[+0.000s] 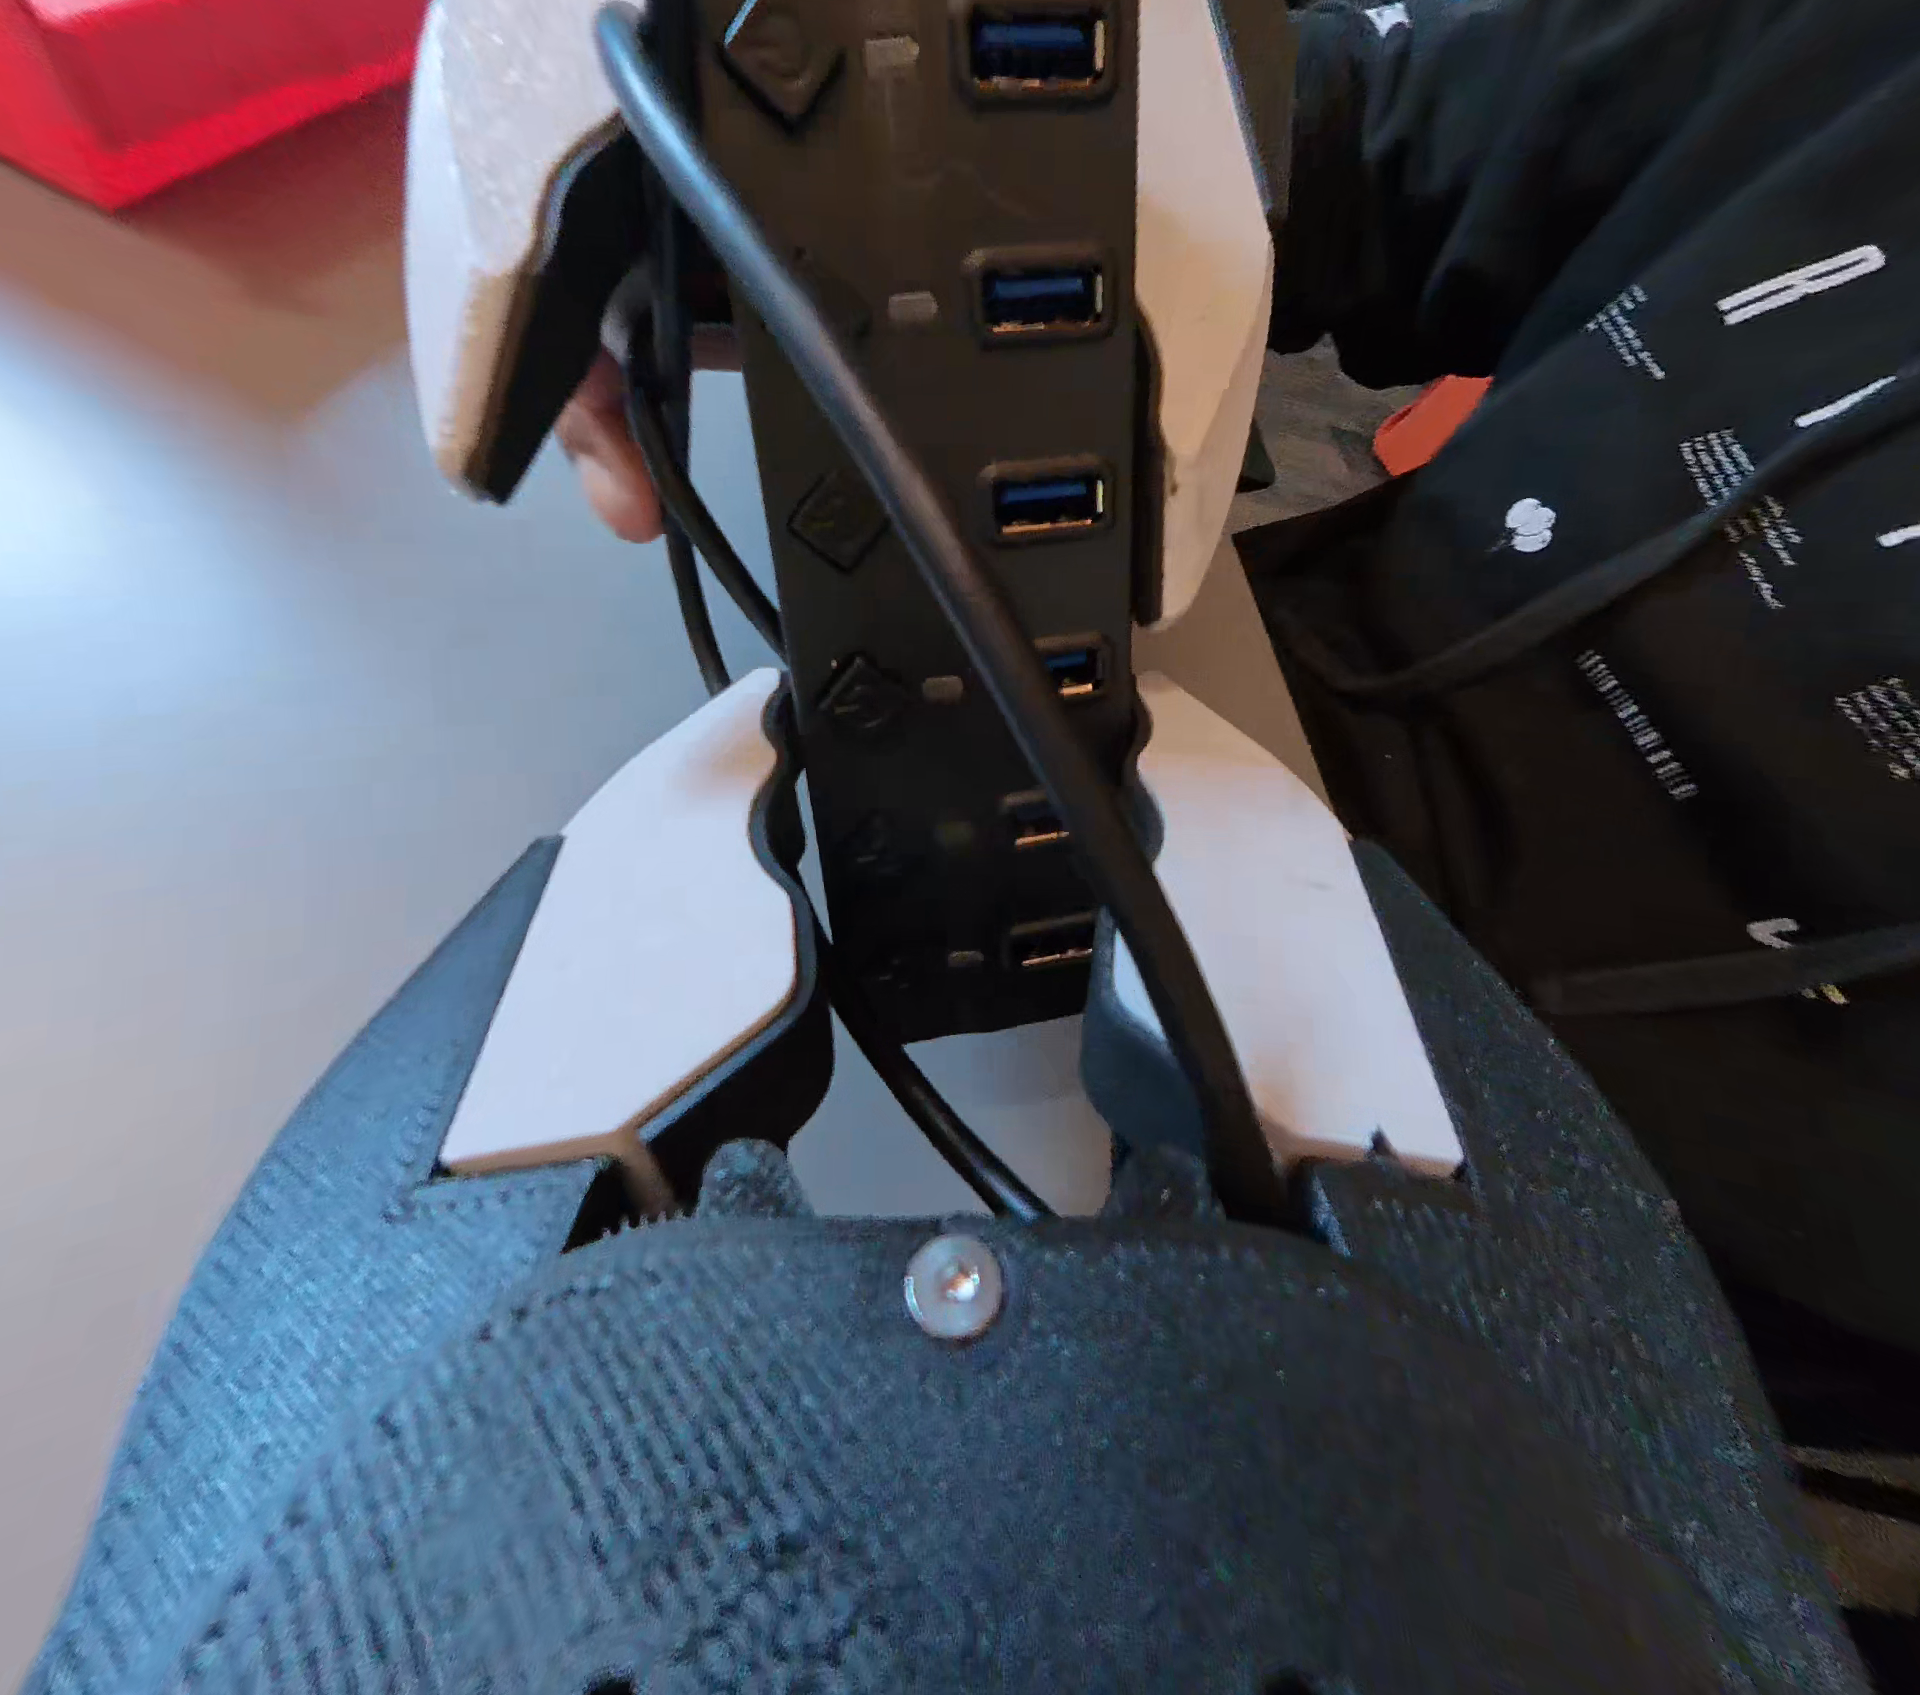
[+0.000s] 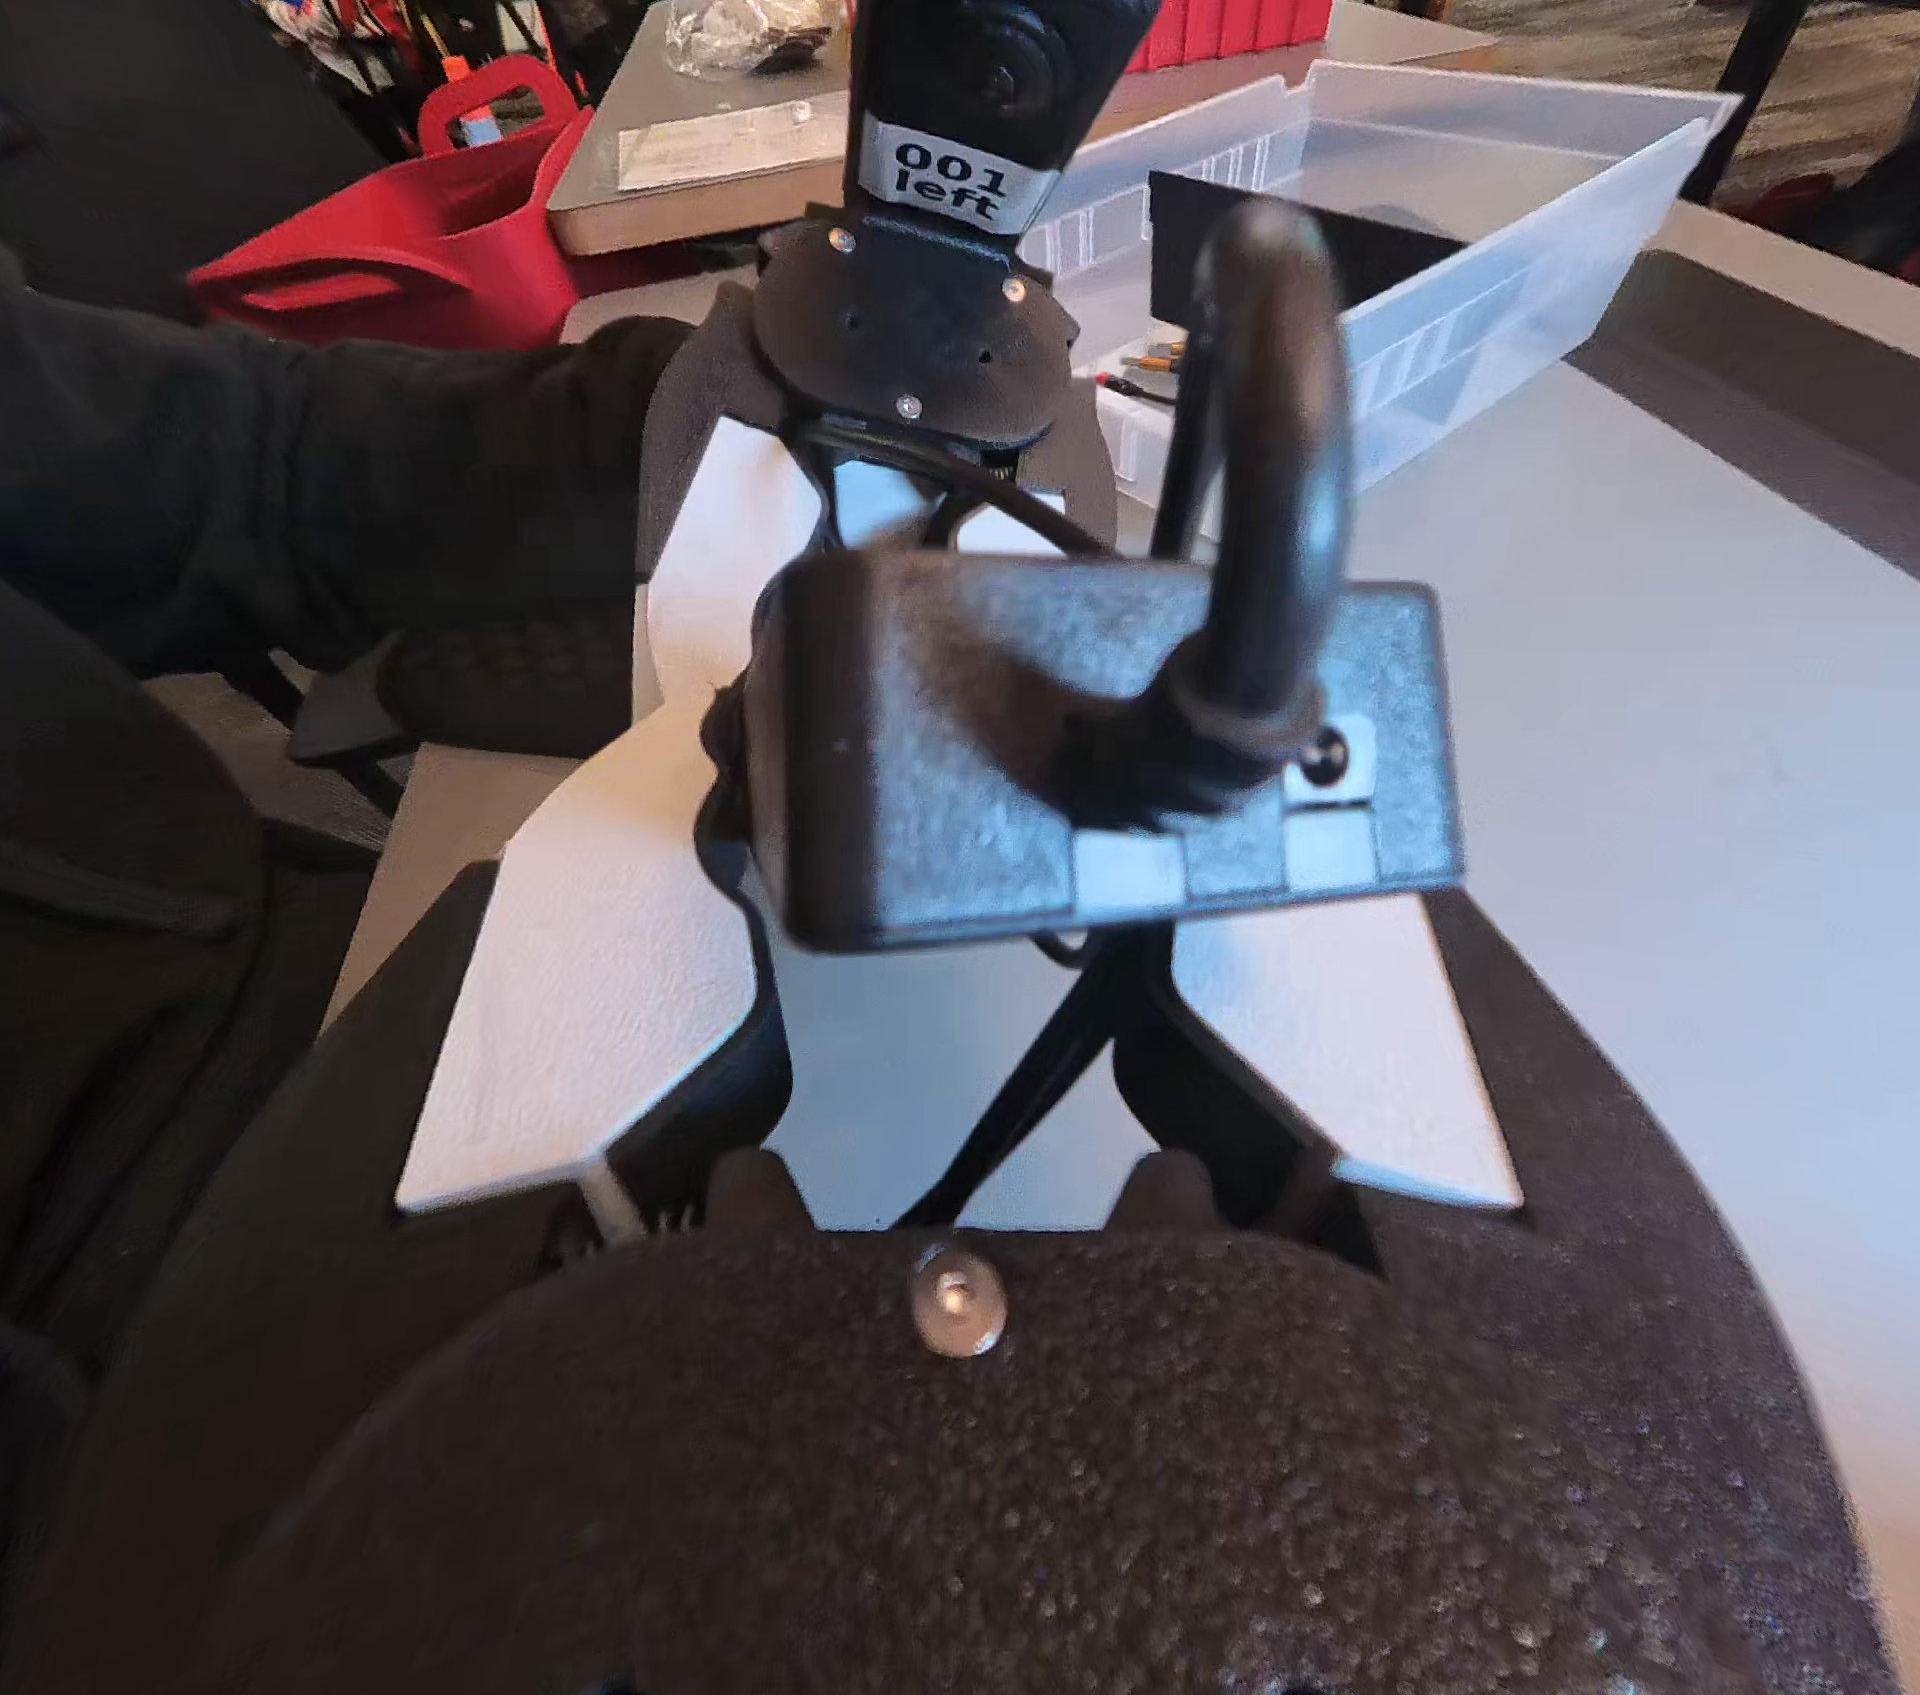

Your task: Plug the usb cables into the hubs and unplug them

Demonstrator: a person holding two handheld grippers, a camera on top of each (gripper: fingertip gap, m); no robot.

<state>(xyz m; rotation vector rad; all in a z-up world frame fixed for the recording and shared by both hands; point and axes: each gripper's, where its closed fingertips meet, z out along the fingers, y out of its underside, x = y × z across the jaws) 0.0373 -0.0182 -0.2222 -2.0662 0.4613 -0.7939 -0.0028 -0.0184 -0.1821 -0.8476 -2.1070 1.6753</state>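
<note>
my left claw [image 1: 956, 897] clamped on near end of usb hub [image 1: 935, 419], port row facing up so sockets stay reachable. right claw [image 2: 966, 824] grips far end of hub, opposite mine, steadying it above tabletop [image 2: 1662, 710]. all visible ports empty. hub's own cable [image 1: 831, 398] loops across ports between claws; likely obstructs plugging.

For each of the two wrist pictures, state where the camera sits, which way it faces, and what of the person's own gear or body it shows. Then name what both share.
Left wrist view: sits on the left gripper, looking along the USB hub toward the right gripper; a black sleeve shows.
Right wrist view: sits on the right gripper, facing the hub's end and the left gripper beyond.
Shared: hub, its black cable, both grippers, white table.
</note>
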